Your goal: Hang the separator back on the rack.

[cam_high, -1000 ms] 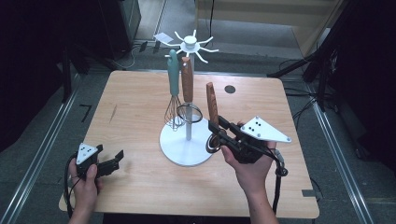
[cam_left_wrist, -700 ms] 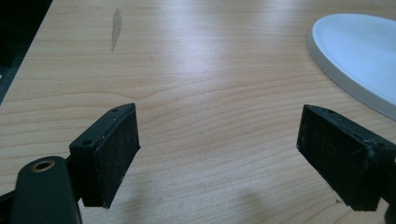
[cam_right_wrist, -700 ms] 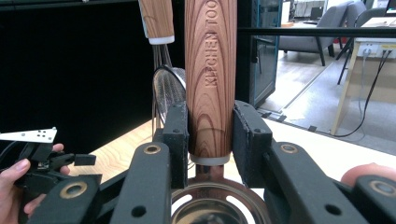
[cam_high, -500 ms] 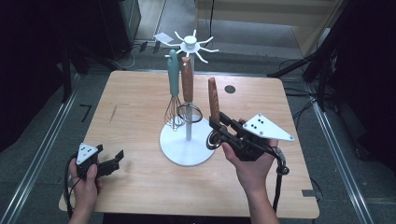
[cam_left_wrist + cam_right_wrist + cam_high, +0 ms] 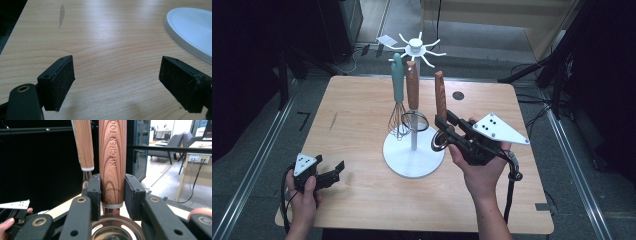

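while the wooden-handled utensil [image 5: 440, 102] is clenched upright in the right claw [image 5: 443, 131], the rack's hooks [image 5: 418, 48] are found above-left; the left claw [image 5: 334, 172] is kept released.

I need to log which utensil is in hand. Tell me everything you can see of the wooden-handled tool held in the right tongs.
The wooden-handled tool stands upright, handle up, clamped near the handle's lower end between the right tongs. The reddish-brown handle, with strong grain, bears the engraved words KITCHEN TOO, cut off above. A silver collar joins it to a shiny metal ring-shaped head below. It is held beside the white stand.
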